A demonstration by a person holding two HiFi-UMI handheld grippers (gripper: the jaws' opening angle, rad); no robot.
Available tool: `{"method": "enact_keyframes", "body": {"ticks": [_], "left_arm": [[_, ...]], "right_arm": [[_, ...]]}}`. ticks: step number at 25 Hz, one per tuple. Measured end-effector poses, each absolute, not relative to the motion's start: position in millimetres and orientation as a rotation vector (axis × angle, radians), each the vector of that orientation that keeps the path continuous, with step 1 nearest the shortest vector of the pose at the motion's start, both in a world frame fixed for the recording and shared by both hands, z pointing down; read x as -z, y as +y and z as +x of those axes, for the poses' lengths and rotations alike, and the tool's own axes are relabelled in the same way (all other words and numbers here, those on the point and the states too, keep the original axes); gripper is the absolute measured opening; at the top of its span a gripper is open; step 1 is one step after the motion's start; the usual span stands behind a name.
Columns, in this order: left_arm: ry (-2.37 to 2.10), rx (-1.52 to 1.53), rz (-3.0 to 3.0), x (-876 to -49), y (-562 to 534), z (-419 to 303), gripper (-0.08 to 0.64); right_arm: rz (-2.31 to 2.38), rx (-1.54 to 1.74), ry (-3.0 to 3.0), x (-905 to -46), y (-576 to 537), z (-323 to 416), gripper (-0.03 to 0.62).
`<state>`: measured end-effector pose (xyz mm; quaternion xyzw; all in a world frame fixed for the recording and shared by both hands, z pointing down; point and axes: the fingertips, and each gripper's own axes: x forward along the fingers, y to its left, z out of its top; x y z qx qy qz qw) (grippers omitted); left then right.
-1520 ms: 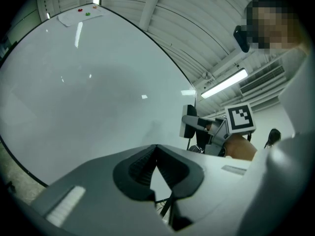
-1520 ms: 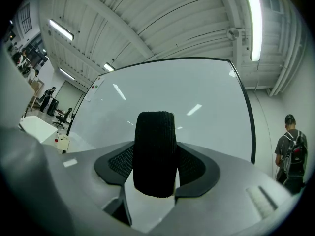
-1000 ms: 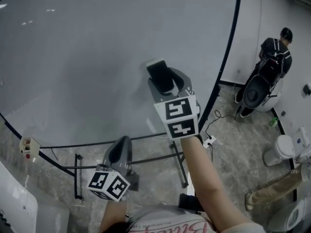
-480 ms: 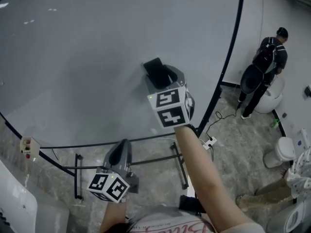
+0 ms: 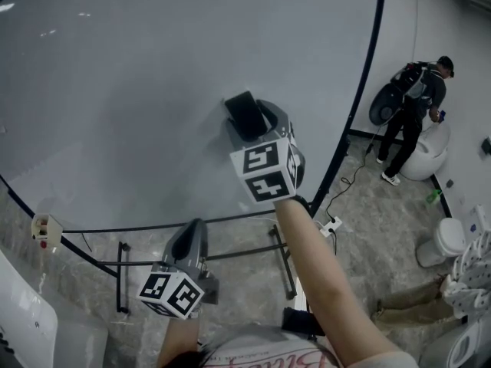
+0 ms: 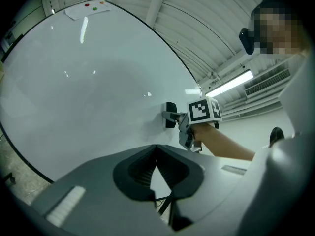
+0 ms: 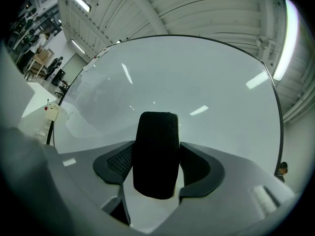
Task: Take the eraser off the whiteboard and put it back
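A black eraser (image 5: 245, 116) lies against the big whiteboard (image 5: 153, 90), between the jaws of my right gripper (image 5: 257, 126). From the right gripper view the eraser (image 7: 156, 132) stands upright between both pads (image 7: 118, 163), which still touch its sides while the jaws are opening. My left gripper (image 5: 192, 234) hangs lower, near the board's bottom edge, shut and holding nothing. Its own view shows the tips (image 6: 157, 151) meeting, and the right gripper with the eraser (image 6: 170, 114) on the board beyond.
The whiteboard's black stand legs (image 5: 284, 259) and a power strip (image 5: 330, 222) are on the floor below. A person (image 5: 414, 106) stands at the far right beside white bins (image 5: 441, 236). A small box (image 5: 46, 230) hangs at left. Magnets (image 6: 93, 5) sit at the board's top.
My right gripper has shifted a little to the left along the board with the eraser. The left gripper has stayed put. The person in the background has stood up and moved.
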<state>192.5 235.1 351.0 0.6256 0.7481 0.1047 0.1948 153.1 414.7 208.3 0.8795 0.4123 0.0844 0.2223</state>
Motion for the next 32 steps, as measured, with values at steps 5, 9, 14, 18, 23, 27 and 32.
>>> {"method": "enact_keyframes", "body": {"ticks": [5,9,14,18,23,27,32], "left_arm": [[2.092,-0.289,1.76,-347,231,188,0.0],[2.088,-0.283,1.762,-346,229,186,0.0],[2.094,-0.282,1.76,-346,226,184,0.0],[2.104,-0.285,1.75,-348,223,179,-0.001],[2.117,-0.284,1.739,-347,221,176,0.0],[2.127,-0.279,1.729,-344,219,174,0.0],[2.149,-0.273,1.713,-344,222,169,0.0]], "right_arm": [[2.451,-0.202,1.094,-209,408,155,0.338],[2.462,-0.141,1.104,-202,402,147,0.351],[2.466,-0.096,1.107,-196,386,133,0.35],[2.498,-0.055,1.092,-199,361,117,0.327],[2.566,0.009,1.054,-211,326,99,0.251],[2.588,0.073,1.1,-219,307,77,0.149],[2.612,0.112,1.135,-235,293,59,0.026]]}}
